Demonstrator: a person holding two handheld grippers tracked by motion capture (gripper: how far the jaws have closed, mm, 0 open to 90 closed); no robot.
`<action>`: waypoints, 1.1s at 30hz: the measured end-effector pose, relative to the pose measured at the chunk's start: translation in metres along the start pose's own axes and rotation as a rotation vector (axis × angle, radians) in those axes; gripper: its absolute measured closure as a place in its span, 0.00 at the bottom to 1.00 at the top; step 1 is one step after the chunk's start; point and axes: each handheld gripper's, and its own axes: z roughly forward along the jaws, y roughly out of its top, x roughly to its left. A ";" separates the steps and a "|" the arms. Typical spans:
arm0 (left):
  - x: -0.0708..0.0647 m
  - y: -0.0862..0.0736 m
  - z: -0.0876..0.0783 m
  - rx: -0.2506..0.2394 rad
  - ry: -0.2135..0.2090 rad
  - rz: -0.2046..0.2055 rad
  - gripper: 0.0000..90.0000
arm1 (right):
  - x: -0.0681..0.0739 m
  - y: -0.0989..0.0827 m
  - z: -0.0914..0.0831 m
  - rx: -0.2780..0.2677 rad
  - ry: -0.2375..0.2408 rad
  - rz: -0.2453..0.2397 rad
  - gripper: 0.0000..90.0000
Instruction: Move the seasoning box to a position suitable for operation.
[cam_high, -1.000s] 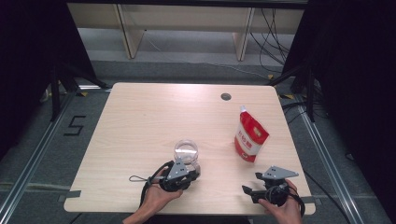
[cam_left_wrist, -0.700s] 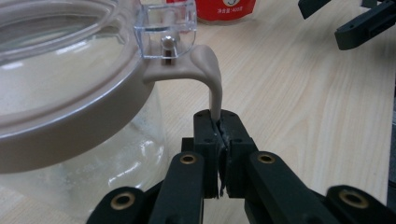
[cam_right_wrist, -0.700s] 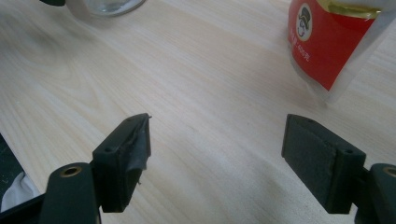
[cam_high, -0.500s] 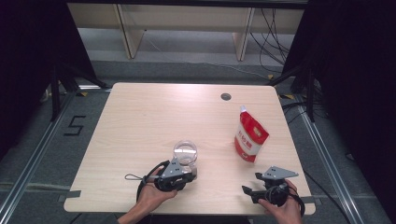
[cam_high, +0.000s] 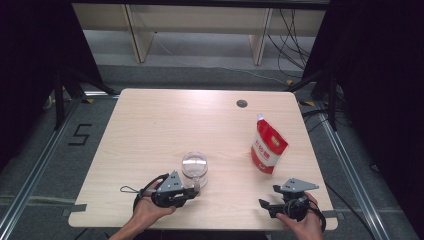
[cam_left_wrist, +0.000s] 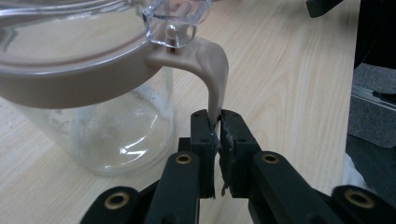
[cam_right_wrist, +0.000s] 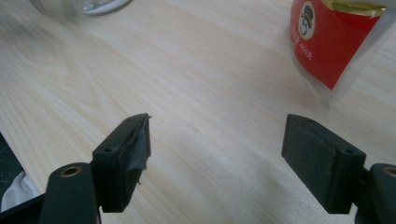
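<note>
A clear glass jar (cam_high: 194, 166) with a brown lid ring and a clear lid stands near the front middle of the wooden table (cam_high: 150, 125). My left gripper (cam_high: 192, 189) lies level just in front of it. In the left gripper view the left gripper (cam_left_wrist: 217, 129) is shut on the jar's curved brown handle (cam_left_wrist: 216, 77), beside the jar (cam_left_wrist: 93, 121). Its jaws have just eased a touch wider, and the handle stays pinched. My right gripper (cam_high: 265, 205) rests at the front right, and in its own view the right gripper (cam_right_wrist: 217, 144) is open over bare wood.
A red and white pouch (cam_high: 268, 147) stands at the right, also in the right gripper view as the red pouch (cam_right_wrist: 336, 42). A small round hole (cam_high: 242, 103) sits near the table's far edge. Dark curtains flank the table.
My left gripper has drawn the jar a little to the left and toward the table's near edge. The right gripper has stayed put.
</note>
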 end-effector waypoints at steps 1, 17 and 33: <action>0.001 -0.001 -0.003 0.016 0.000 -0.005 0.93 | 0.001 0.000 0.000 0.001 0.002 0.008 0.27; 0.011 -0.013 -0.024 0.012 0.012 -0.024 0.91 | 0.001 0.000 0.002 0.002 0.008 -0.007 0.27; -0.003 -0.015 -0.035 -0.062 0.173 -0.174 0.65 | 0.002 0.001 0.001 0.012 0.006 -0.005 0.27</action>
